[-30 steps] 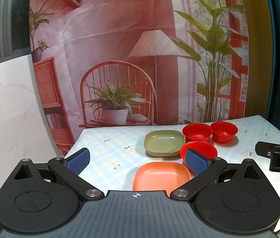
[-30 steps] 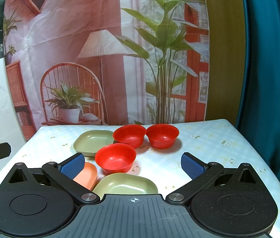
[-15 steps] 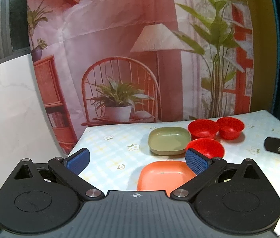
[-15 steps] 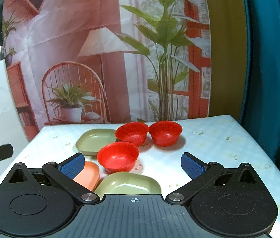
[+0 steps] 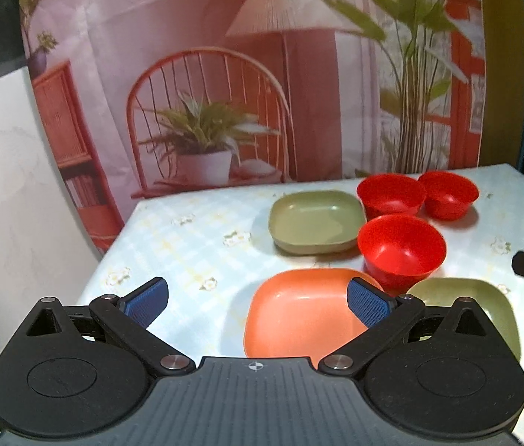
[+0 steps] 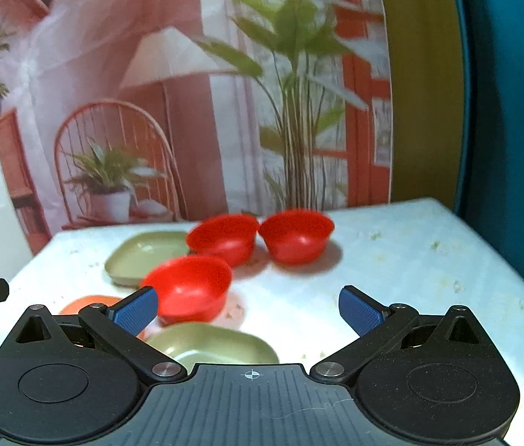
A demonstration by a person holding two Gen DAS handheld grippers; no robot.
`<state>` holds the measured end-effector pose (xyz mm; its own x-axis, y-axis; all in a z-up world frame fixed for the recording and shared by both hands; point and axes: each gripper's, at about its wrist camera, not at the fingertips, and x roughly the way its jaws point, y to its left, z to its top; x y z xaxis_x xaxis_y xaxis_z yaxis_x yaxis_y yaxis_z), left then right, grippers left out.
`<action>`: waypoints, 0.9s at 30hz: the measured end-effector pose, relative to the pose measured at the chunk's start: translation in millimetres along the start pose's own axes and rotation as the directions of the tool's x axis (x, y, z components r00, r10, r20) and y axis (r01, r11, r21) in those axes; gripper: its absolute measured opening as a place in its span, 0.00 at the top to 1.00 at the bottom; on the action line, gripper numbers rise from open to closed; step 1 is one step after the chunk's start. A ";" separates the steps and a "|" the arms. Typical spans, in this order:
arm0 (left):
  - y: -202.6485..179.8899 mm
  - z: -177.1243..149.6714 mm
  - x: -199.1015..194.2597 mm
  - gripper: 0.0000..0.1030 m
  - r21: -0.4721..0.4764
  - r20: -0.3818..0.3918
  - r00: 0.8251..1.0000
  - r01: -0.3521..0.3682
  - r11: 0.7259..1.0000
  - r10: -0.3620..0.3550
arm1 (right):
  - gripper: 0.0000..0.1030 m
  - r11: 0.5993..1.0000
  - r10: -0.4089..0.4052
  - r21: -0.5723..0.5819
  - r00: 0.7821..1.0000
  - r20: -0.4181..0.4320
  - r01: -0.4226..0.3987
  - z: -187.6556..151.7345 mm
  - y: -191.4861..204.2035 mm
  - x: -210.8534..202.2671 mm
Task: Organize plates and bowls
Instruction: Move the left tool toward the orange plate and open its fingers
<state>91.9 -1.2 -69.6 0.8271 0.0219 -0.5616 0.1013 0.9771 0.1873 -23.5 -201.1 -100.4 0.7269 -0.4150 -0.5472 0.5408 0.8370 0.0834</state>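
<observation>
Left wrist view: the left hand-held gripper point(image 5: 258, 299) is spread wide and empty at lower centre. Its right pad overlaps an orange plate point(image 5: 299, 319) on the surface point(image 5: 187, 245). A red bowl point(image 5: 401, 251) sits right of centre, a green plate point(image 5: 315, 221) and two more red bowls point(image 5: 390, 193) behind.

Right wrist view, blurred: the right hand-held gripper point(image 6: 249, 310) is spread and empty. A nearer green plate point(image 6: 211, 343) lies at lower centre, the red bowl point(image 6: 189, 286) just above it.

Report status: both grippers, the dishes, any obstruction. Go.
Left gripper open, empty, over orange plate. Right gripper open, empty. Three red bowls, two green plates loose on table, unstacked. Nothing in the way.
</observation>
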 end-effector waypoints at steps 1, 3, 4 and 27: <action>0.1 -0.9 5.4 0.00 -0.001 -0.011 1.000 -0.002 1.000 0.002 | 0.00 1.000 0.012 0.001 1.000 -0.018 -0.012 -2.5 -0.6 5.1; 0.7 -1.8 13.2 0.00 -0.007 -0.028 1.000 -0.001 1.000 0.001 | 0.00 1.000 0.014 -0.009 0.999 -0.048 -0.014 -7.2 0.4 13.6; 2.1 -2.8 17.6 0.00 -0.012 -0.039 0.999 0.002 1.000 -0.002 | 0.00 1.000 0.007 -0.019 0.998 -0.061 -0.009 -9.3 1.7 17.4; 15.7 -5.6 80.9 0.00 -0.032 -0.166 0.985 0.030 0.999 -0.035 | 0.05 0.997 0.023 -0.066 0.979 -0.202 -0.037 -15.9 13.9 72.5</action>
<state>157.3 17.1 -116.6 0.7196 0.0229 -0.6940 0.1082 0.9836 0.1446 30.0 -213.8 -152.2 0.6385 -0.3150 -0.7021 0.4843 0.8735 0.0485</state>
